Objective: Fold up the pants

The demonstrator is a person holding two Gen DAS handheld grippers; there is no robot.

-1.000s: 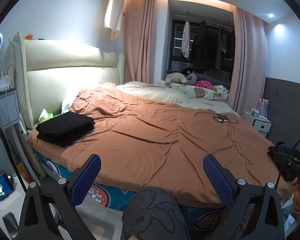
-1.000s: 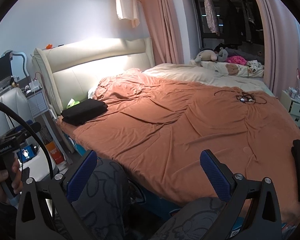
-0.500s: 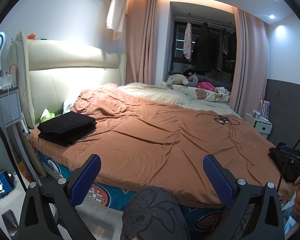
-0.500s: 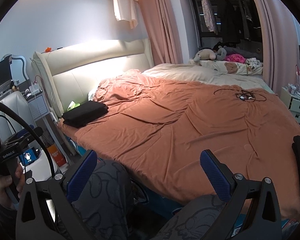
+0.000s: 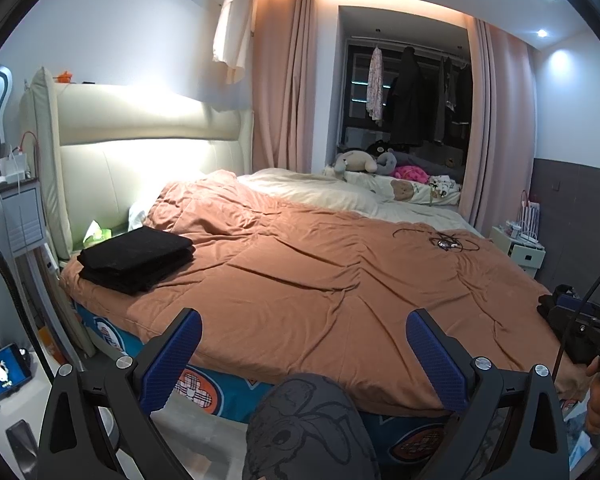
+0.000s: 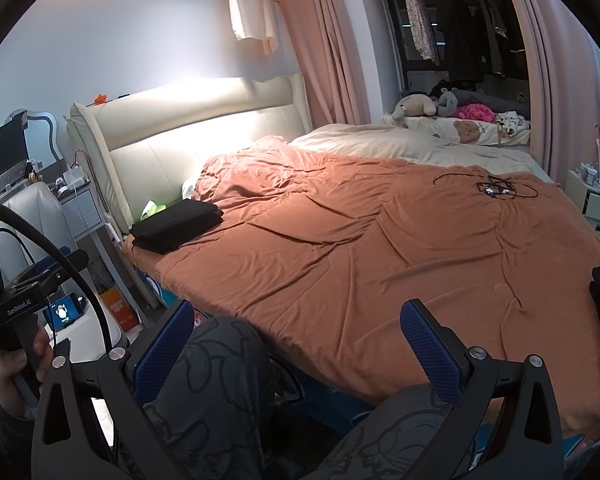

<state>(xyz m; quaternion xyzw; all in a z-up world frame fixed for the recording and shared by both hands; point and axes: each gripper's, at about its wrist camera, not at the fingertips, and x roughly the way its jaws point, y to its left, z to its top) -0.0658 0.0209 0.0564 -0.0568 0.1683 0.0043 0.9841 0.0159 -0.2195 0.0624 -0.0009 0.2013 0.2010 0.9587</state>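
- Barely anything shifts since a second ago: both views tilt slightly, and the folded black pants (image 5: 136, 259) sit unmoved at the headboard corner of the bed (image 5: 320, 280).
- Left claw (image 5: 303, 360) hangs with its blue pads wide apart, holding nothing, poised over the person's grey printed knee (image 5: 308, 428) short of the bed's near edge.
- Right claw (image 6: 300, 348) likewise spread wide and empty, above the same patterned trousers.
- "GenRobot.AI" reads on the left handle (image 6: 18, 306) in the right view.
- Orange blanket lies broad and open; only a tangled black cable (image 5: 444, 240) rests far across, well apart from the pants.
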